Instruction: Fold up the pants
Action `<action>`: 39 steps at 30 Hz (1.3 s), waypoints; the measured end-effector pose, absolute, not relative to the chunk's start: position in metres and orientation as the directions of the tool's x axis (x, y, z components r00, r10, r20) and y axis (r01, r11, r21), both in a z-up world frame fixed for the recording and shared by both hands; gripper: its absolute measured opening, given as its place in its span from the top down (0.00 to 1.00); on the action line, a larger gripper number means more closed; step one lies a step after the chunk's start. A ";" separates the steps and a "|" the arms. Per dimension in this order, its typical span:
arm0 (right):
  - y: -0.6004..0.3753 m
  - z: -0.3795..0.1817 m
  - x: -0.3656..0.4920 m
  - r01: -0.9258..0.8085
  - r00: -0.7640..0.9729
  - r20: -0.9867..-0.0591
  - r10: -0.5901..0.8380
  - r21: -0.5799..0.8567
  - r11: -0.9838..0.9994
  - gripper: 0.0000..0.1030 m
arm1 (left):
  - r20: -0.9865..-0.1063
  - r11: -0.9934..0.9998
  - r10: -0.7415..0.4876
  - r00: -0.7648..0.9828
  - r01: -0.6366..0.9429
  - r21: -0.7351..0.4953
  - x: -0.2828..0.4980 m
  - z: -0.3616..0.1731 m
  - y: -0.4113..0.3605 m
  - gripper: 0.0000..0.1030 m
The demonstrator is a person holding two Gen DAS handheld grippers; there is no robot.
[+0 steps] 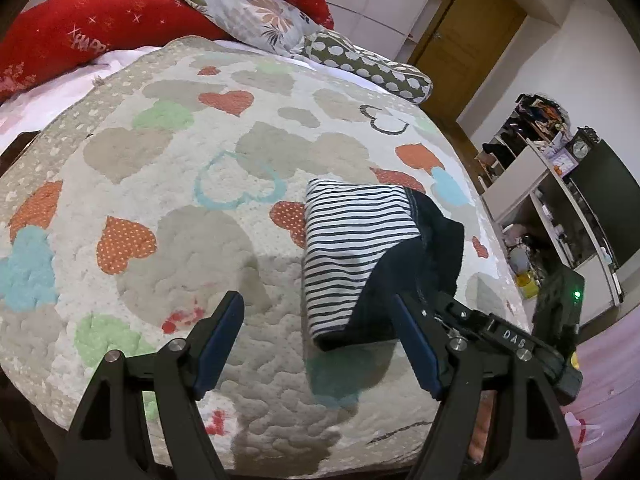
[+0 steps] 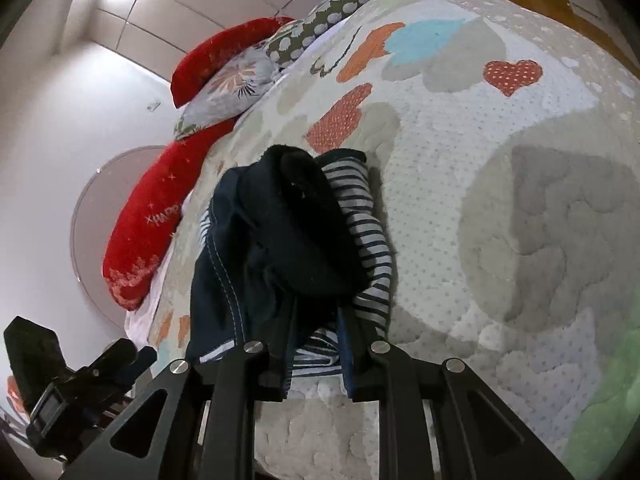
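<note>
The pants [image 1: 352,256] are a small folded bundle, white with dark stripes and a navy waist part, lying on the heart-patterned quilt [image 1: 200,184]. My left gripper [image 1: 320,344] is open and empty, just in front of the bundle's near edge, its right finger beside the navy fabric. My right gripper [image 2: 316,364] is shut on the pants [image 2: 288,240], pinching the navy and striped layers at the bundle's near end. The other gripper shows at the left wrist view's right edge [image 1: 512,340].
Red, floral and dotted pillows [image 1: 256,20] lie at the head of the bed. The bed's right edge drops to a wooden floor, with a shelf unit [image 1: 560,208] and a door [image 1: 472,40] beyond. The left gripper shows low left in the right wrist view [image 2: 80,392].
</note>
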State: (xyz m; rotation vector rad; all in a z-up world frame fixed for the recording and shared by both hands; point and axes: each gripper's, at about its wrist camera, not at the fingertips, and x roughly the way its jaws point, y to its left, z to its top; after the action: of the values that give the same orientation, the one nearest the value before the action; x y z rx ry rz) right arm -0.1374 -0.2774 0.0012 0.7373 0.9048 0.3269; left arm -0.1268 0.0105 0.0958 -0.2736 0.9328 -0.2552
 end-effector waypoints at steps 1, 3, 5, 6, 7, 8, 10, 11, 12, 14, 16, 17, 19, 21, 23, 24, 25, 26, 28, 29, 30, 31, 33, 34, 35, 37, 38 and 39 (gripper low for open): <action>-0.276 0.003 -0.139 0.030 0.594 -0.601 0.535 0.681 0.732 0.83 | -0.752 0.937 -0.329 0.571 0.097 -0.336 -0.127 0.096 0.010 0.27; -0.266 0.009 -0.144 -0.020 0.608 -0.624 0.491 0.606 0.795 0.80 | -0.754 0.943 -0.315 0.576 0.098 -0.319 -0.128 0.098 0.009 0.27; -0.256 0.014 -0.144 -0.058 0.616 -0.643 0.455 0.538 0.841 0.80 | -0.752 0.951 -0.292 0.591 0.095 -0.294 -0.130 0.101 0.008 0.27; -0.254 0.019 -0.146 -0.065 0.607 -0.661 0.441 0.512 0.857 0.80 | -0.747 0.956 -0.276 0.604 0.093 -0.278 -0.132 0.104 0.008 0.27; -0.254 0.022 -0.146 -0.058 0.598 -0.672 0.436 0.506 0.860 0.80 | -0.741 0.961 -0.259 0.619 0.089 -0.262 -0.134 0.107 0.008 0.27; -0.255 0.027 -0.145 -0.053 0.597 -0.680 0.426 0.497 0.866 0.77 | -0.734 0.967 -0.237 0.636 0.080 -0.243 -0.136 0.110 0.009 0.27; -0.255 0.040 -0.150 -0.043 0.631 -0.680 0.373 0.449 0.892 0.74 | -0.719 0.974 -0.204 0.664 0.064 -0.217 -0.140 0.114 0.010 0.27; -0.258 0.048 -0.157 -0.032 0.672 -0.662 0.332 0.422 0.906 0.73 | -0.713 0.977 -0.188 0.676 0.057 -0.204 -0.141 0.116 0.011 0.27; -0.262 0.053 -0.163 -0.017 0.705 -0.642 0.300 0.408 0.913 0.69 | -0.701 0.982 -0.163 0.694 0.046 -0.182 -0.144 0.120 0.012 0.27; -0.266 0.063 -0.178 0.029 0.760 -0.611 0.222 0.374 0.927 0.62 | -0.671 0.989 -0.114 0.732 0.019 -0.147 -0.150 0.127 0.013 0.27; -0.271 0.072 -0.188 0.089 0.797 -0.588 0.135 0.337 0.937 0.58 | -0.603 0.996 -0.029 0.797 -0.028 -0.085 -0.162 0.141 0.013 0.20; -0.273 0.076 -0.192 0.116 0.806 -0.582 0.104 0.328 0.937 0.56 | -0.551 0.997 0.015 0.835 -0.057 -0.059 -0.170 0.150 0.014 0.11; -0.276 0.083 -0.195 0.131 0.815 -0.572 0.094 0.340 0.931 0.53 | -0.458 0.993 0.072 0.886 -0.106 -0.051 -0.183 0.164 0.018 0.04; -0.274 0.090 -0.199 0.131 0.819 -0.567 0.091 0.339 0.932 0.50 | -0.342 0.987 0.107 0.934 -0.142 -0.078 -0.201 0.178 0.025 0.00; -0.271 0.094 -0.199 0.123 0.817 -0.569 0.091 0.326 0.937 0.49 | -0.261 0.981 0.138 0.955 -0.167 -0.094 -0.213 0.189 0.030 0.00; -0.267 0.095 -0.199 0.117 0.814 -0.574 0.092 0.316 0.942 0.49 | -0.243 0.979 0.159 0.957 -0.185 -0.088 -0.218 0.194 0.032 0.00; -0.264 0.096 -0.200 0.113 0.811 -0.578 0.094 0.312 0.944 0.49 | -0.237 0.977 0.176 0.955 -0.199 -0.074 -0.220 0.198 0.033 0.00; -0.262 0.096 -0.201 0.108 0.807 -0.582 0.098 0.308 0.945 0.49 | -0.241 0.978 0.177 0.954 -0.198 -0.064 -0.220 0.201 0.034 0.00; -0.256 0.097 -0.201 0.096 0.801 -0.589 0.107 0.302 0.949 0.48 | -0.296 0.986 0.132 0.946 -0.155 -0.056 -0.213 0.202 0.037 0.00; -0.254 0.096 -0.199 0.092 0.799 -0.591 0.110 0.301 0.949 0.48 | -0.319 0.987 0.125 0.939 -0.151 -0.057 -0.210 0.200 0.038 0.00; -0.253 0.097 -0.199 0.092 0.798 -0.593 0.109 0.299 0.950 0.48 | -0.365 0.987 0.116 0.924 -0.148 -0.060 -0.205 0.196 0.038 0.00; -0.253 0.097 -0.199 0.094 0.798 -0.594 0.106 0.297 0.950 0.48 | -0.398 0.988 0.104 0.912 -0.140 -0.062 -0.201 0.192 0.038 0.00; -0.254 0.096 -0.198 0.098 0.794 -0.598 0.106 0.298 0.949 0.46 | -0.475 0.991 0.066 0.878 -0.113 -0.072 -0.188 0.180 0.037 0.00; -0.255 0.095 -0.198 0.102 0.793 -0.601 0.106 0.302 0.948 0.45 | -0.504 0.992 0.052 0.862 -0.104 -0.077 -0.185 0.175 0.036 0.00; -0.256 0.093 -0.197 0.109 0.788 -0.606 0.105 0.305 0.946 0.44 | -0.538 0.992 0.037 0.842 -0.096 -0.082 -0.180 0.169 0.035 0.00; -0.259 0.088 -0.195 0.123 0.776 -0.622 0.104 0.312 0.942 0.44 | -0.577 0.993 0.026 0.817 -0.086 -0.077 -0.174 0.160 0.031 0.00; -0.261 0.086 -0.194 0.132 0.770 -0.630 0.105 0.318 0.939 0.44 | -0.590 0.995 0.029 0.807 -0.082 -0.064 -0.172 0.156 0.028 0.00; -0.263 0.084 -0.193 0.139 0.763 -0.638 0.109 0.326 0.935 0.44 | -0.596 0.996 0.035 0.802 -0.080 -0.049 -0.172 0.154 0.025 0.00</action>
State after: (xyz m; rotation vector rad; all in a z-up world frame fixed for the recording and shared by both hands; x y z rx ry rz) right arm -0.1932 -0.2627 0.0838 0.3693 0.7075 -0.0165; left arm -0.1725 0.0247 0.1536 -0.0730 0.6371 0.0621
